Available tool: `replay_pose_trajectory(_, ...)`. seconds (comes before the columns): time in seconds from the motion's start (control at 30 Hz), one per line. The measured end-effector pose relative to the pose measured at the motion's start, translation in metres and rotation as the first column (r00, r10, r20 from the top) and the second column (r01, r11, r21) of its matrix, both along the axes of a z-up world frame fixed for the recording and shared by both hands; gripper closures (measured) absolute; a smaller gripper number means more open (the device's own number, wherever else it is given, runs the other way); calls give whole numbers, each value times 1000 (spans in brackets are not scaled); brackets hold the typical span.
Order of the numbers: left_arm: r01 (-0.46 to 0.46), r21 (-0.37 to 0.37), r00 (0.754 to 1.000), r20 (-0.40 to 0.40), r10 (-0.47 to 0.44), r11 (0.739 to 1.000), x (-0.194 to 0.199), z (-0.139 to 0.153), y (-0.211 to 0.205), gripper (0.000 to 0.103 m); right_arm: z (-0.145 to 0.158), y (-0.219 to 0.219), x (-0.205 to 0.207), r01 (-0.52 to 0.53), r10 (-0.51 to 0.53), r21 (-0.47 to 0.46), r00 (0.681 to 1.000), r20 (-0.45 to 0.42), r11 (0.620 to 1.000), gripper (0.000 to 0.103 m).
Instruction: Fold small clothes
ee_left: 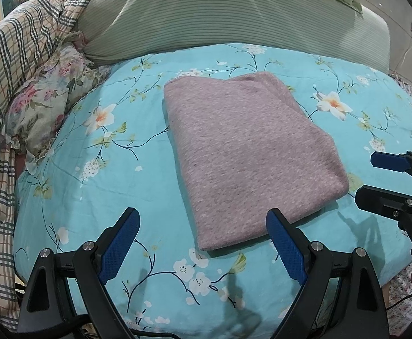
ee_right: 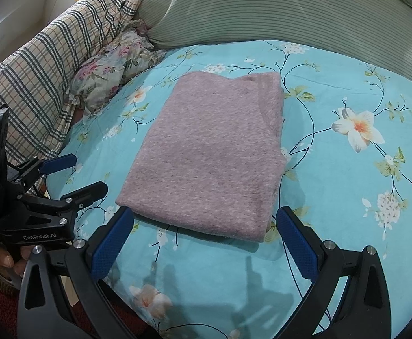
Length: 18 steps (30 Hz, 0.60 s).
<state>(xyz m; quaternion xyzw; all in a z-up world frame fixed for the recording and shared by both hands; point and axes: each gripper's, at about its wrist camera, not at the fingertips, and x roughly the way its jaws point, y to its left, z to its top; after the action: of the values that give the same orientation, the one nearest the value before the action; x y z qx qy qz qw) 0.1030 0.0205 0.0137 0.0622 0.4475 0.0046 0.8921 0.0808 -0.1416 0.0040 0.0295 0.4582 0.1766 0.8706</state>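
A mauve knit garment [ee_left: 248,155] lies folded into a flat rectangle on the turquoise floral bedsheet [ee_left: 93,197]; it also shows in the right wrist view [ee_right: 211,155]. My left gripper [ee_left: 203,219] is open and empty, just short of the garment's near edge. My right gripper [ee_right: 204,217] is open and empty at the garment's near edge. Each gripper shows in the other's view, the right gripper [ee_left: 372,178] at the garment's right and the left gripper [ee_right: 78,175] at its left, both apart from the cloth.
A green striped pillow [ee_left: 220,14] lies behind the garment. A plaid quilt [ee_left: 13,70] and a floral cushion [ee_left: 47,99] are bunched at the left. The bed's edge runs along the right [ee_left: 403,268] and near side.
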Motion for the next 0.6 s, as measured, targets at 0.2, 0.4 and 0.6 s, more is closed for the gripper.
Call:
replay_pose_trajectory(0.2,3,1,1000,-3,-3,1000,4,-2,-1,12,0,0,1,2,-2,1,1000,-1,1000,2)
replay_pose_trajectory(0.4,6,-1,1000,-8,-6,1000,8,-3,-3,12,0,1,0,4,-4,0,1000,0,1000,2)
replay_pose_trajectory(0.6,-2,-18,1000,-14,2,1000,15,-5,-2,12,-1,-8,12,22,-22,3,1000,-3,1000,2)
